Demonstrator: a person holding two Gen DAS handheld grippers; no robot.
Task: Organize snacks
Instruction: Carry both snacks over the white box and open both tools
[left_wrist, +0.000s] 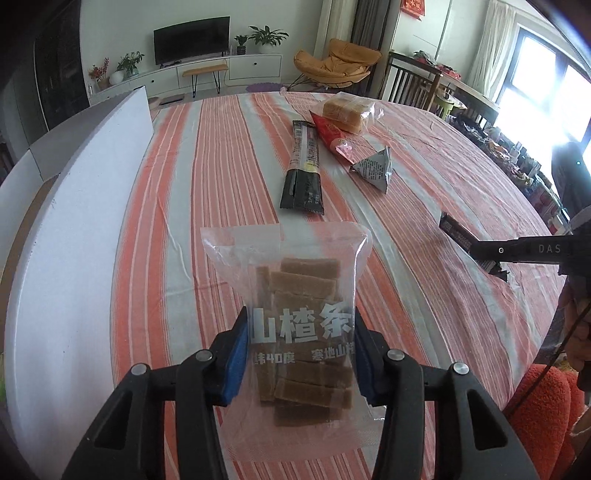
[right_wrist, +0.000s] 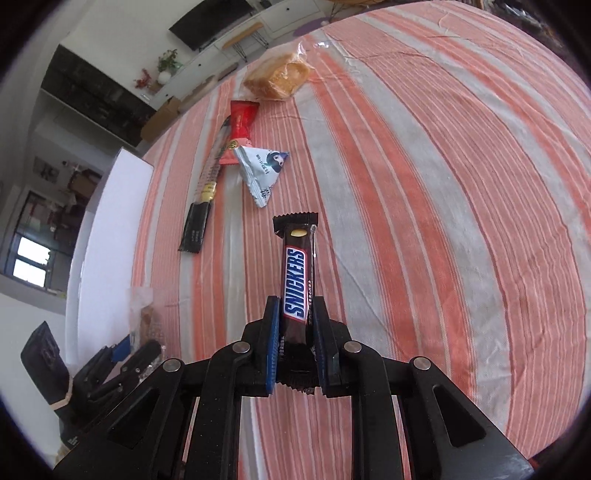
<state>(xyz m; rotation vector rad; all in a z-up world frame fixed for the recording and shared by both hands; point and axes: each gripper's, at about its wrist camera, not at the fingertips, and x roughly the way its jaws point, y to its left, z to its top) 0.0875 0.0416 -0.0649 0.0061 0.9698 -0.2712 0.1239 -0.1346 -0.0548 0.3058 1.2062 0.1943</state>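
Note:
My left gripper (left_wrist: 301, 332) is shut on a clear bag of brown hawthorn strips (left_wrist: 295, 295) and holds it above the striped tablecloth (left_wrist: 221, 155). My right gripper (right_wrist: 295, 314) is shut on a Snickers bar (right_wrist: 297, 280), which sticks forward over the table; it shows at the right of the left wrist view (left_wrist: 469, 240). On the cloth farther off lie a long black stick packet (left_wrist: 303, 173), a red packet (left_wrist: 332, 138), a grey triangular packet (left_wrist: 375, 170) and a wrapped cake (left_wrist: 345, 110).
A white box (left_wrist: 85, 206) stands along the table's left side. The left gripper shows at the lower left of the right wrist view (right_wrist: 122, 354). Chairs and a cluttered table (left_wrist: 461, 92) stand behind the table on the right.

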